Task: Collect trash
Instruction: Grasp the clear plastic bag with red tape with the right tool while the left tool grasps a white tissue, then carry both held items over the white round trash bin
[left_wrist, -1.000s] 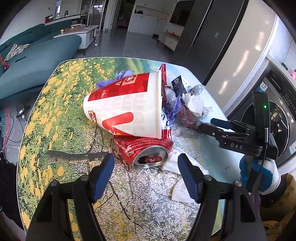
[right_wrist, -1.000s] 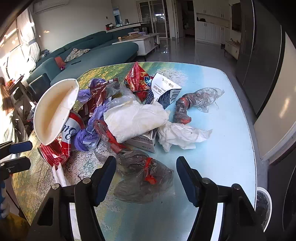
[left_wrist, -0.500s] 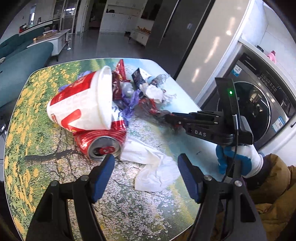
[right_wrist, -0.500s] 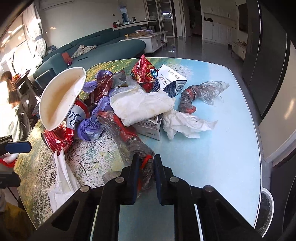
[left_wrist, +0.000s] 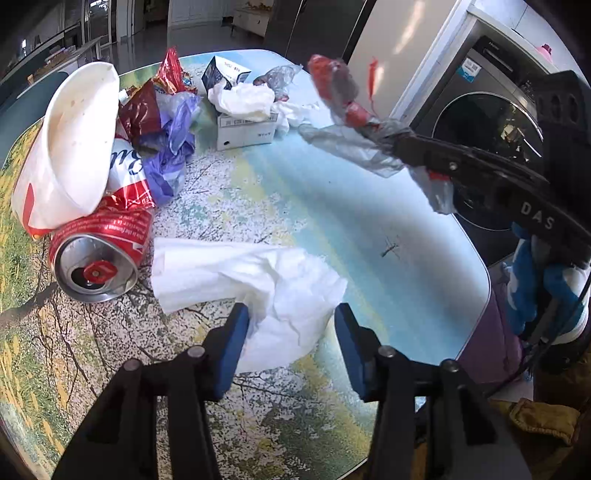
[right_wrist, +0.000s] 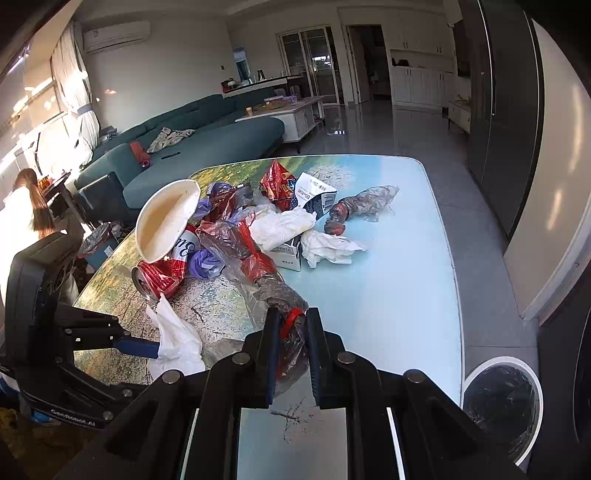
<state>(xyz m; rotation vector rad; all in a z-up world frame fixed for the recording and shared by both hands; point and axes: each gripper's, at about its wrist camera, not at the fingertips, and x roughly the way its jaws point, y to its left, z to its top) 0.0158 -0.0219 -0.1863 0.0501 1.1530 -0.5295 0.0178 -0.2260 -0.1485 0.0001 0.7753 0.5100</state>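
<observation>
My right gripper (right_wrist: 291, 325) is shut on a clear plastic bag with red scraps (right_wrist: 258, 266) and holds it lifted above the table; it also shows in the left wrist view (left_wrist: 347, 110). My left gripper (left_wrist: 291, 325) is open around a crumpled white tissue (left_wrist: 258, 273) that lies on the table. A crushed red can (left_wrist: 99, 251) lies to the left, under a tipped red and white paper cup (left_wrist: 70, 144).
A trash pile at the table's far side holds a small carton (left_wrist: 243, 125), purple plastic (left_wrist: 170, 155), a red snack wrapper (right_wrist: 277, 181) and another plastic bag (right_wrist: 365, 206). A lined bin (right_wrist: 502, 402) stands on the floor at right. A washing machine (left_wrist: 491, 125) is close by.
My right gripper closed on the plastic bag and lifted it off the table. My left gripper moved right, from the can to the white tissue.
</observation>
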